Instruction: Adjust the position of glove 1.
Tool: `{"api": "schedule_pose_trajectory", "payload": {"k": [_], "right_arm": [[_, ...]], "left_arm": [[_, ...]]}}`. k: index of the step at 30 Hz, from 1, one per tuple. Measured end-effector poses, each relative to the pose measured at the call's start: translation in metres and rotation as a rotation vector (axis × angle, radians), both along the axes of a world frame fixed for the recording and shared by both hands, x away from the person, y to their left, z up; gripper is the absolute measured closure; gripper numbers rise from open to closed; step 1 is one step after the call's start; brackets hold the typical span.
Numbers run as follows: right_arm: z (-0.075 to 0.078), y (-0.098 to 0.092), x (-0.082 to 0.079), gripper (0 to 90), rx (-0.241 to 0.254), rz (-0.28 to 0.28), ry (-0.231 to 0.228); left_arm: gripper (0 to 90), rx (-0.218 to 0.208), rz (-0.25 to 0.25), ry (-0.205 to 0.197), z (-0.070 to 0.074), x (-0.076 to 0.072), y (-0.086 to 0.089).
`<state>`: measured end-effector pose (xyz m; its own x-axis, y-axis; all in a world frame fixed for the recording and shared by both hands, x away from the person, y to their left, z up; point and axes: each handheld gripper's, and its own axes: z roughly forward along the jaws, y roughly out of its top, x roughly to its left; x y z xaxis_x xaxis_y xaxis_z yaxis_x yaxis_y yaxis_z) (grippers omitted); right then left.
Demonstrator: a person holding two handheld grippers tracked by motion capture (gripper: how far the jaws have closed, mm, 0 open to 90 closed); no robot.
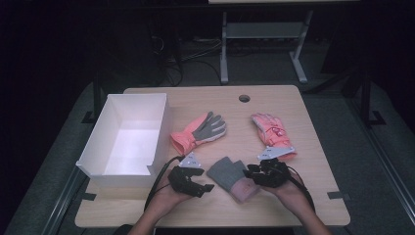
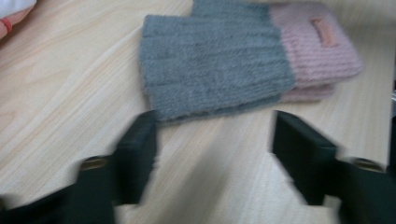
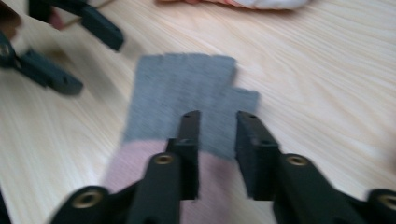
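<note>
1. The left gripper (image 1: 203, 187) had its fingers (image 2: 136, 158) standing apart with bare tabletop (image 2: 60, 93) between them; nothing was held.
2. A grey and pink knit mitten (image 2: 224, 65) lay flat just beyond those fingers, its grey edge close to the left fingertip and not touched.
3. The right gripper (image 3: 217, 135) hovered over the same mitten (image 3: 182, 93) from the pink cuff end; its fingers (image 3: 189, 149) were a narrow gap apart, and I could not tell whether they pressed the knit.
4. Between the two grippers, in the high view, the mitten (image 1: 230, 177) rested on the tabletop.
5. Beyond the right fingers lay a pink glove (image 1: 271, 132); beyond the left fingers lay a pink and grey glove (image 1: 200, 131).
6. A white box (image 1: 125, 142) stood farther out on the left gripper's side.
</note>
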<state>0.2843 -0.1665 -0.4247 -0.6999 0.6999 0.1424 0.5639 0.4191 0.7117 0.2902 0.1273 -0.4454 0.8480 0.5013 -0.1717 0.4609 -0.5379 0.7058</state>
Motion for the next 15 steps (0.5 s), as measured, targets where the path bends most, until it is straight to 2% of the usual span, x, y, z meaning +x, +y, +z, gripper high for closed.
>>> {"api": "schedule_pose_trajectory", "payload": {"k": [2,3,4,7,8,11,12,15], "right_arm": [[0.0,-0.009,0.002,84.1,-0.019,0.01,-0.014],[0.0,-0.009,0.002,84.1,-0.019,0.01,-0.014],[-0.003,-0.018,0.002,89.8,-0.038,0.02,-0.024],[-0.008,-0.03,0.0,90.0,-0.059,0.03,-0.02],[-0.015,-0.041,-0.002,90.0,-0.07,0.056,-0.015],[-0.023,-0.052,-0.005,90.0,-0.074,0.069,-0.002],[-0.028,-0.055,-0.005,90.0,-0.078,0.075,0.014],[-0.03,-0.054,-0.003,90.0,-0.082,0.078,0.016]], "left_arm": [[50.7,-0.003,-0.006,0.0,0.002,0.0,0.0],[50.7,-0.01,-0.016,0.002,0.003,-0.001,0.0],[65.1,-0.005,-0.02,0.001,0.004,-0.003,-0.002],[84.2,-0.003,-0.039,0.018,0.005,-0.004,-0.004],[89.6,-0.015,-0.051,0.036,0.004,-0.004,-0.007],[89.7,-0.002,-0.057,0.049,0.003,-0.004,-0.011],[89.7,0.024,-0.056,0.055,0.0,-0.005,-0.016],[89.6,0.035,-0.059,0.057,-0.002,-0.005,-0.019]]}}
